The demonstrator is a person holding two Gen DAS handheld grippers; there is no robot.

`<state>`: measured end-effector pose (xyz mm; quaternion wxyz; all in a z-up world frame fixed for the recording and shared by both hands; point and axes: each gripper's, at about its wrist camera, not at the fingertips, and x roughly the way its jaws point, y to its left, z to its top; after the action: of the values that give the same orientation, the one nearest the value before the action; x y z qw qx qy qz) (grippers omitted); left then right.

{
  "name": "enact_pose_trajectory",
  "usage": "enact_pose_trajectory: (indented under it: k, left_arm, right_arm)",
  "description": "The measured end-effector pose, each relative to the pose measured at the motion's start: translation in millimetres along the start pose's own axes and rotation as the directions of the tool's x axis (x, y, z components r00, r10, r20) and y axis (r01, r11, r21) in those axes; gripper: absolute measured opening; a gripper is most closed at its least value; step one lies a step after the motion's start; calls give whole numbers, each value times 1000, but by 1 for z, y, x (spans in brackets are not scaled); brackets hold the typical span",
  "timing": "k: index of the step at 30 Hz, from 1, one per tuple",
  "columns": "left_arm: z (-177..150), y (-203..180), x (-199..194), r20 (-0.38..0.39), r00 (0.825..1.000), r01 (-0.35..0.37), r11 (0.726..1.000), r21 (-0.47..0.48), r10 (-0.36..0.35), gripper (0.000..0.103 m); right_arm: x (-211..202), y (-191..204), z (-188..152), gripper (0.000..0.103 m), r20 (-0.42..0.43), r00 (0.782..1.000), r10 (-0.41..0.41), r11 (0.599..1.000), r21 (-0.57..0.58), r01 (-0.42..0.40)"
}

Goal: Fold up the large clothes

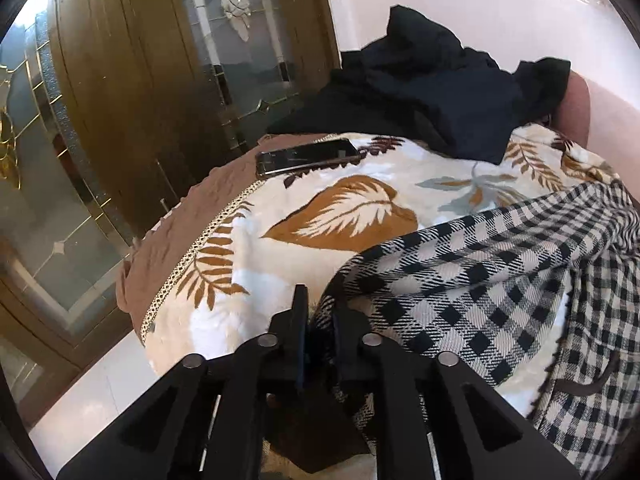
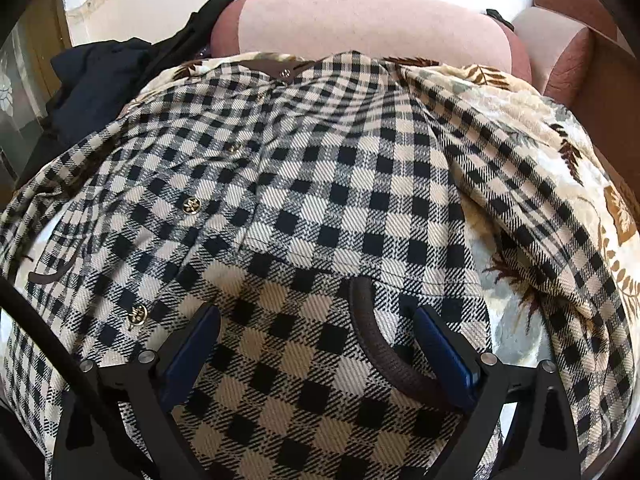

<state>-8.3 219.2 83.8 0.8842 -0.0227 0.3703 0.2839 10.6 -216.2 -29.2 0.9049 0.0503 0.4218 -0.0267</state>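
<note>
A leaf-print blanket [image 1: 352, 208] is spread over the sofa [image 2: 372, 20]. A checked coat [image 2: 320, 184] is laid on it, collar toward the backrest, long axis running back to front. The coat's sleeve edge is pinched by the left tongs [image 1: 320, 320]. The right tongs [image 2: 316, 316] are spread wide above the hem.

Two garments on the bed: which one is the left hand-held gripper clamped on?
The checked coat: its edge sits pinched in the left hand-held gripper. The dark garment lies untouched.
</note>
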Motion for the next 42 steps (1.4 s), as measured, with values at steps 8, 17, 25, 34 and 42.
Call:
enact_pose_trajectory:
  k: [8, 17, 25, 34, 42]
  left_arm:
    - [0, 15, -37, 141, 983, 141, 979, -147, -121, 57]
    - [-14, -74, -63, 101, 925, 360, 929, 89, -368, 61]
    - [-13, -188, -94, 93, 848, 455, 806, 378, -522, 62]
    - [-37, -242, -70, 55, 869, 393, 753, 529, -492, 64]
    - [-35, -244, -53, 20, 880, 391, 748, 537, -474, 64]
  right_arm:
    - [-29, -26, 7, 98, 68, 998, -8, 999, 45, 5]
    - [-57, -167, 36, 98, 89, 965, -246, 949, 226, 221]
    - [2, -219, 83, 98, 42, 987, -157, 952, 273, 140]
    - [86, -190, 142, 5, -45, 998, -52, 988, 142, 58]
    - [86, -192, 189, 4, 105, 851, -515, 853, 163, 496]
